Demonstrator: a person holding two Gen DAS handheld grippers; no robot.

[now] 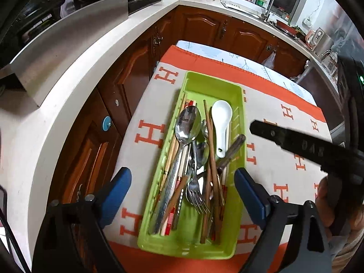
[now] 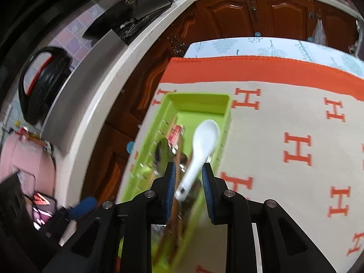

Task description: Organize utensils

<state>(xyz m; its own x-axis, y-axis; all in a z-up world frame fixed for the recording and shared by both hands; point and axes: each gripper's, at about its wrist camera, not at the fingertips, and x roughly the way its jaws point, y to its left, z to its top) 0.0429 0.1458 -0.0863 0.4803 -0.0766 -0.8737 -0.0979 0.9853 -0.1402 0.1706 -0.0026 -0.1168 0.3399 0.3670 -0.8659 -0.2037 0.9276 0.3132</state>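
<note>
Utensils (image 1: 193, 166) lie jumbled in a green tray (image 1: 238, 204) on the H-patterned tabletop (image 1: 145, 113). Left hand-held gripper (image 1: 183, 182) hovers above it, jaws wide. Right hand-held gripper (image 2: 188, 179), jaws narrow, flanks the white spoon (image 2: 202, 145) handle; contact unclear.

A: The left wrist view is bright and evenly lit. The green tray (image 1: 238, 104) is sharp, and the big steel spoon (image 1: 187, 122) inside it throws back white glare.

B: Shadows?

A: Soft and short, only under the utensils in that tray. Straight lines bend toward the frame edges: the white counter (image 1: 75, 72) left of the tray curves hard, and the corners go black.

B: The right wrist view?

A: Dimmer on the left, and smeared. The tray (image 2: 198, 97) and the white spoon (image 2: 202, 145) in it are blurred, probably by motion; the utensils beside the spoon cannot be made out.
</note>
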